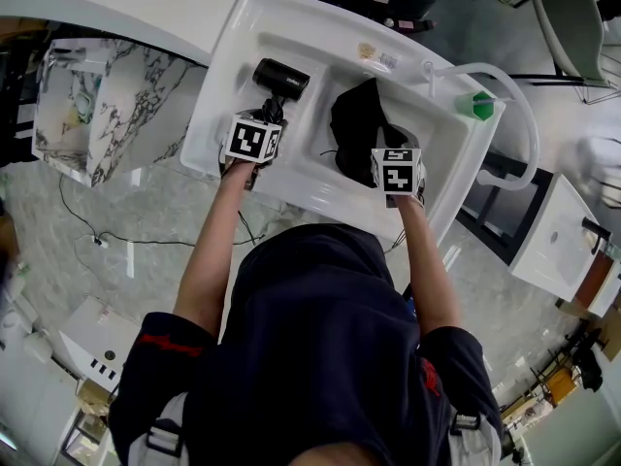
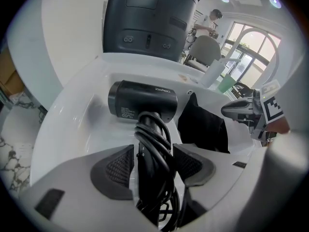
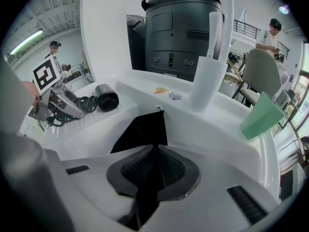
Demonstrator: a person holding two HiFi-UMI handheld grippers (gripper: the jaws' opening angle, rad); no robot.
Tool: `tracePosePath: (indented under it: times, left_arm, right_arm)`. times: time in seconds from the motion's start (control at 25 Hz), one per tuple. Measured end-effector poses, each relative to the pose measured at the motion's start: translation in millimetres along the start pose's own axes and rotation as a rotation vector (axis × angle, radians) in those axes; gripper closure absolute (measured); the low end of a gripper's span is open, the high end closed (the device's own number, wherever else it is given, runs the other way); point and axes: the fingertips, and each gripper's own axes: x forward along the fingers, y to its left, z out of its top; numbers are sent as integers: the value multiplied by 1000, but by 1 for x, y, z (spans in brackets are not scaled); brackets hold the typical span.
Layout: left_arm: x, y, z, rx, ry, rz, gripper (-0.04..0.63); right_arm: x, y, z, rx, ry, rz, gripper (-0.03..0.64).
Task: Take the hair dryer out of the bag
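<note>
A black hair dryer (image 1: 281, 78) lies on the left ledge of the white sink (image 1: 320, 51), its barrel (image 2: 142, 100) across and its handle wrapped in black cord. My left gripper (image 1: 270, 116) straddles that handle; the pads (image 2: 118, 166) stand just off it, so the gripper (image 2: 153, 161) is open. The black bag (image 1: 359, 124) sits crumpled in the basin. My right gripper (image 1: 380, 161) is shut on a fold of the bag (image 3: 142, 129), the fabric pinched between the pads (image 3: 155, 166). The right gripper view also shows the dryer (image 3: 106, 100) and the left gripper (image 3: 60, 103).
A green cup (image 1: 482, 106) and a white curved faucet (image 1: 519, 115) stand at the sink's far right. A tall white bottle (image 3: 208, 76) and a dark machine (image 3: 186, 33) are behind the basin. A marble block (image 1: 107, 105) stands to the left. People are in the background.
</note>
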Motion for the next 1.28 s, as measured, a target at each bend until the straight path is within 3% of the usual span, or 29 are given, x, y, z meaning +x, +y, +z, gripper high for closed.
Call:
tracePosePath:
  times: [0.36,0.84,1.28]
  left_arm:
    - [-8,5,-2,11,-39,31,334]
    - [-58,9,10,59,-158,36,338]
    - [-114,-30,11,197,-290,-57,459]
  right_arm:
    - [-6,4,8,-4,-18,-11,573]
    - [-48,17,31,86,-141,-71,574]
    - [-111,54,66,132,-285,-66,574]
